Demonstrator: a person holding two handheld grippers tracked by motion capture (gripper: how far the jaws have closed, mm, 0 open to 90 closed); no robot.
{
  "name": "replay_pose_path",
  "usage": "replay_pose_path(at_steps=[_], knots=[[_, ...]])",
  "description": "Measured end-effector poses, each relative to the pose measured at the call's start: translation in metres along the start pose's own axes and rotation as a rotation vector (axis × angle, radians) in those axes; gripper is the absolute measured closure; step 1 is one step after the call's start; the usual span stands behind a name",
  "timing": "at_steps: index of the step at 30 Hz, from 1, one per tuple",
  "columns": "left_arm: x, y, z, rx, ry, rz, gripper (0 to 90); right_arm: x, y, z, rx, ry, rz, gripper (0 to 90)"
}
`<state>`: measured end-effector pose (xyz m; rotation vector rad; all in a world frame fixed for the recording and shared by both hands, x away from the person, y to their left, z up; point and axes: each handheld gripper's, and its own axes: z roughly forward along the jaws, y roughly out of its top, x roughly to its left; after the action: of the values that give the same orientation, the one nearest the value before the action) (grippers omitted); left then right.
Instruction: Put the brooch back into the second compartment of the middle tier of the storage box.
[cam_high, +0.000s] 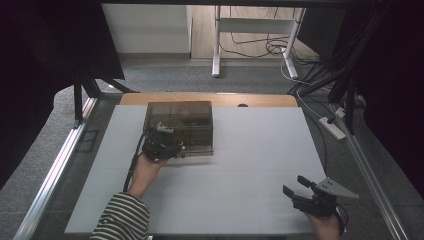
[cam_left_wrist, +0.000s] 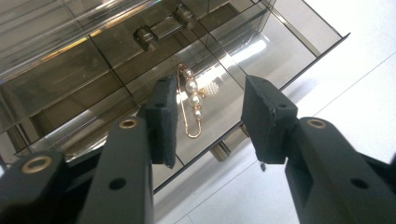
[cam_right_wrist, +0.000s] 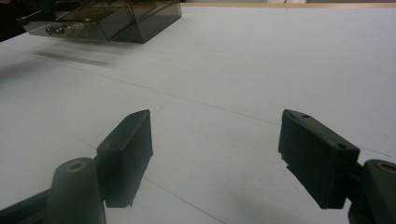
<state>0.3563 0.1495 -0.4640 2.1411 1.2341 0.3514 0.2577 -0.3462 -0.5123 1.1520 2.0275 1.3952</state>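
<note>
Over the pulled-out drawer (cam_left_wrist: 261, 51) of the smoky see-thru box (cam_high: 179, 127) my left gripper (cam_left_wrist: 210, 116) hangs w/ jaws apart, nothing pinched btw them. Below the gap, on the drawer floor, lies a gold pin w/ pearls (cam_left_wrist: 192, 100), loose, touching neither pad; it sits in the compartment nearest the drawer front, just behind the front wall. Drawer handle (cam_left_wrist: 163, 28) shows further up in the left gripper view, in the stack above. From the high view, left gripper (cam_high: 167, 142) is at the box's front-left corner, my left hand (cam_high: 147, 167) behind it, striped sleeve (cam_high: 120, 217) at the bottom edge. Box stands on the white table (cam_high: 250, 165), toward the far side, left of centre.

Right gripper (cam_high: 296, 186) is well apart from it, near the table's near-right corner, jaws spread wide & empty. In the right gripper view its jaws (cam_right_wrist: 215, 154) frame bare tabletop, box (cam_right_wrist: 116, 18) far off at top left.
</note>
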Motion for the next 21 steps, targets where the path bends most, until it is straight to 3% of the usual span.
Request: replay_pose_path(at_steps=[6,21], knots=[[-0.001,-0.004,-0.007,-0.024,-0.004,-0.009,48.0,0.000,0.000,0.000,0.000,0.001,-0.001,26.1],[-0.005,-0.018,-0.023,-0.082,-0.007,0.007,44.7,0.000,0.000,0.001,0.002,0.002,0.000,26.0]])
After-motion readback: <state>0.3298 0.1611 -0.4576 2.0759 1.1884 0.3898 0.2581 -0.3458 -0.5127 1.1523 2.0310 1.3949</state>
